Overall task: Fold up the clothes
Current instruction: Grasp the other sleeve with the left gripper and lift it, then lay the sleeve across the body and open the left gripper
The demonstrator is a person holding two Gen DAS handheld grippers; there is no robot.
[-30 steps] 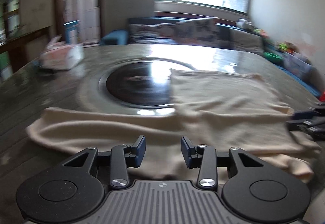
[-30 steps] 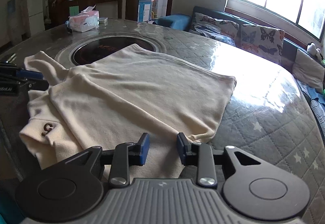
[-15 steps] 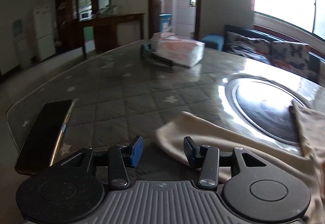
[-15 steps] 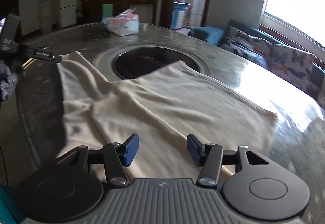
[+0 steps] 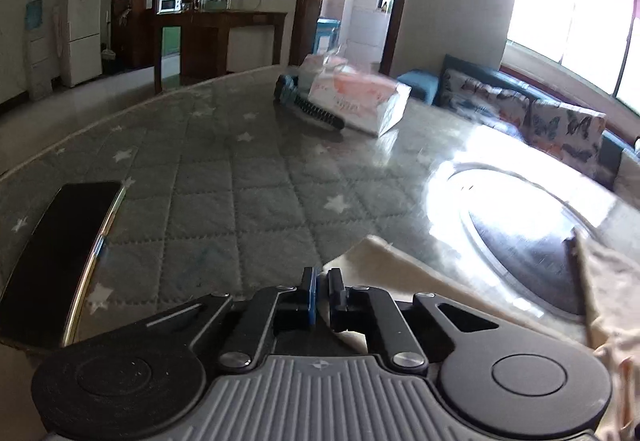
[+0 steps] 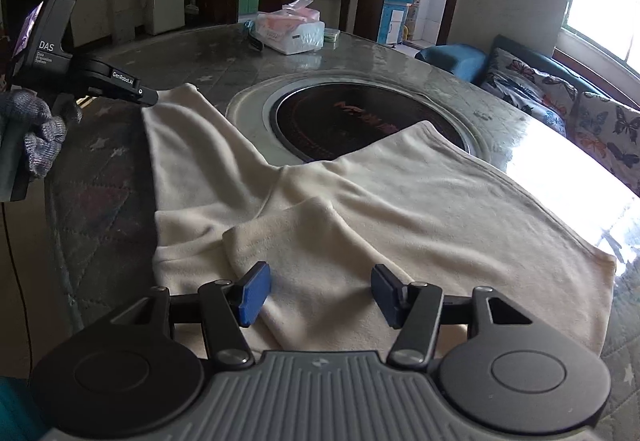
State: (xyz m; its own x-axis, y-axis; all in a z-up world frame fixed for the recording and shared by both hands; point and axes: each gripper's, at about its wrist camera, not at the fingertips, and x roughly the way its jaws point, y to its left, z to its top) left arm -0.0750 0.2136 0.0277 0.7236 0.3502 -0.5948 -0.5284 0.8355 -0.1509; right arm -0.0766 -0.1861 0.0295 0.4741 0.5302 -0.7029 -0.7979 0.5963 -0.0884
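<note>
A cream long-sleeved garment (image 6: 400, 201) lies spread on the round table, with one sleeve (image 6: 188, 145) stretched out to the left. In the left wrist view the sleeve's end (image 5: 380, 257) reaches in under my fingers. My left gripper (image 5: 319, 295) is shut on that sleeve end; the right wrist view shows the left gripper (image 6: 146, 97) at the sleeve's far corner, held by a gloved hand (image 6: 40, 129). Low over the near folded part of the garment, my right gripper (image 6: 320, 295) stands wide open, with nothing held.
A black phone (image 5: 60, 261) with a pen beside it lies at the table's left edge. A tissue pack (image 5: 356, 97) sits at the far side. A round black cooktop (image 6: 360, 121) is set in the table's middle. A sofa (image 6: 560, 89) stands behind.
My left gripper swung left from the garment's body to the sleeve end and shut on it. The right gripper's fingers spread wider and it shifted slightly over the garment.
</note>
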